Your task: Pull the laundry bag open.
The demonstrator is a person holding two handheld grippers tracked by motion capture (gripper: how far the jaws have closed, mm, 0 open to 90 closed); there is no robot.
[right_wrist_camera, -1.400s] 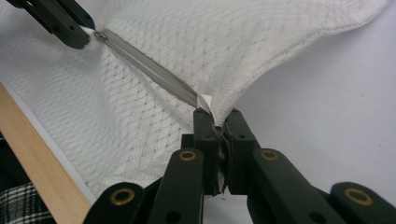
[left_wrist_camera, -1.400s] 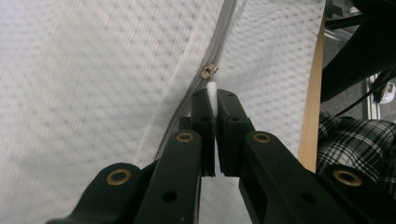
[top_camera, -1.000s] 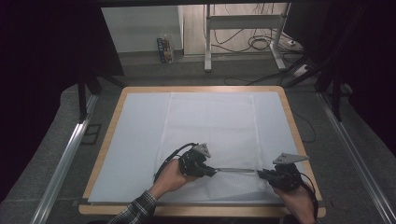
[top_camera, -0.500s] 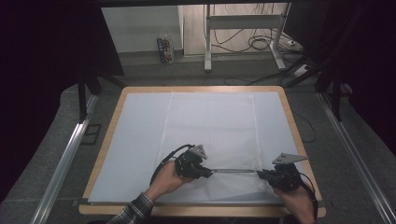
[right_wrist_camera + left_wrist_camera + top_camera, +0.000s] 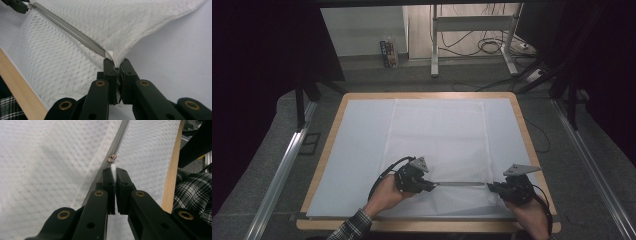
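Pinching white zipper pull tab [image 5: 113, 168] in my left gripper [image 5: 115, 173]; my right gripper [image 5: 115, 63] clamped white mesh bag [image 5: 105, 22] corner at grey zipper [image 5: 75, 35] end.

Both tongs, left [image 5: 430, 186] and right [image 5: 492, 187], clamped tight, facing each other.

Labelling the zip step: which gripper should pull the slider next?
Left, probably. The left gripper is shut on the white pull tab just behind the slider. The right gripper is shut on the mesh bag corner at the zipper end, anchoring it.
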